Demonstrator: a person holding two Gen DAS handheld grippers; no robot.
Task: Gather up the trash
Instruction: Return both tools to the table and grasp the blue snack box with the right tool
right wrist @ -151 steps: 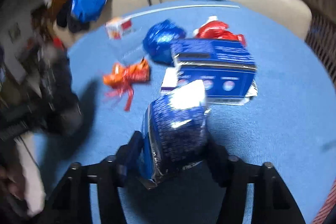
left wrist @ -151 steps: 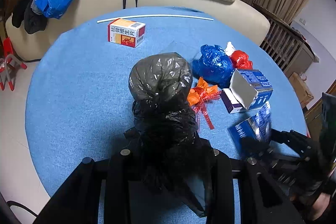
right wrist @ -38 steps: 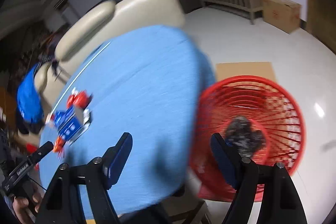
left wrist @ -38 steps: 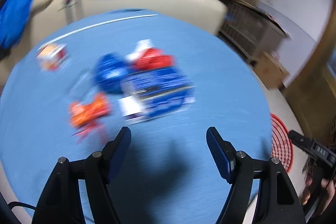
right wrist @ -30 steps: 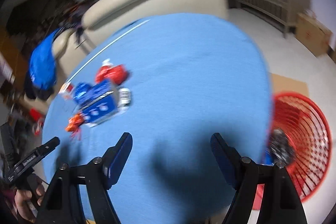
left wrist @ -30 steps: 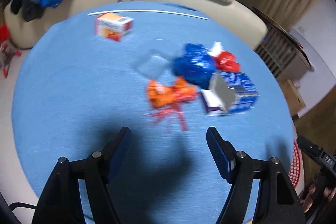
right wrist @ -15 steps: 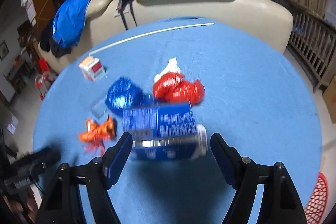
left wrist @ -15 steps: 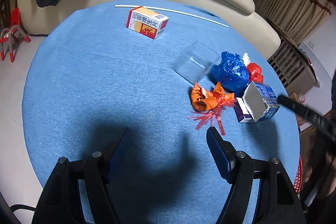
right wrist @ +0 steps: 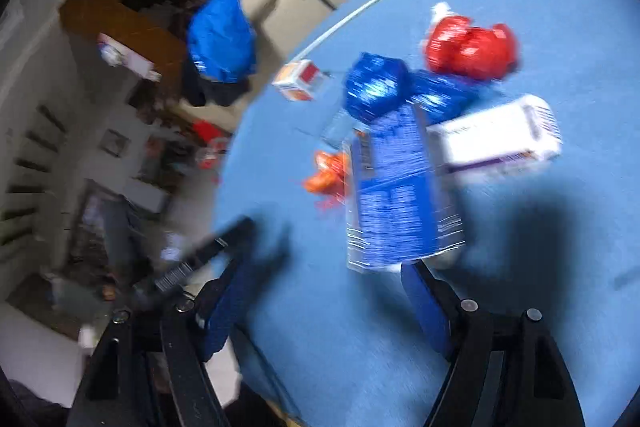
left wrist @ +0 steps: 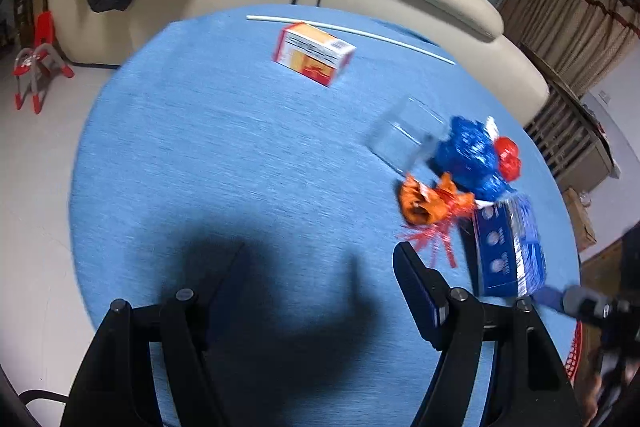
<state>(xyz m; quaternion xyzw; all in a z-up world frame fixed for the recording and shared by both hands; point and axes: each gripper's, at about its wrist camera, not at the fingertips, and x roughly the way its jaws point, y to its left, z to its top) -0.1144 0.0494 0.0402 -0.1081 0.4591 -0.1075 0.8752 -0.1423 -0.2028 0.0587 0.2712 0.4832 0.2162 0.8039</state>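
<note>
Both claws are apart and hold nothing. The right gripper [right wrist: 320, 307] points at the blue box [right wrist: 400, 195], which lies on the round blue table [left wrist: 224, 155] next to a white box [right wrist: 496, 143], a blue bag [right wrist: 376, 87] and a red bag [right wrist: 472, 47]. To grab it well, I think the right claw should slide one finger down each side of the blue box, then squeeze. The left gripper [left wrist: 316, 291] hangs over bare cloth; the orange wrapper [left wrist: 428, 201] is its nearest trash.
</note>
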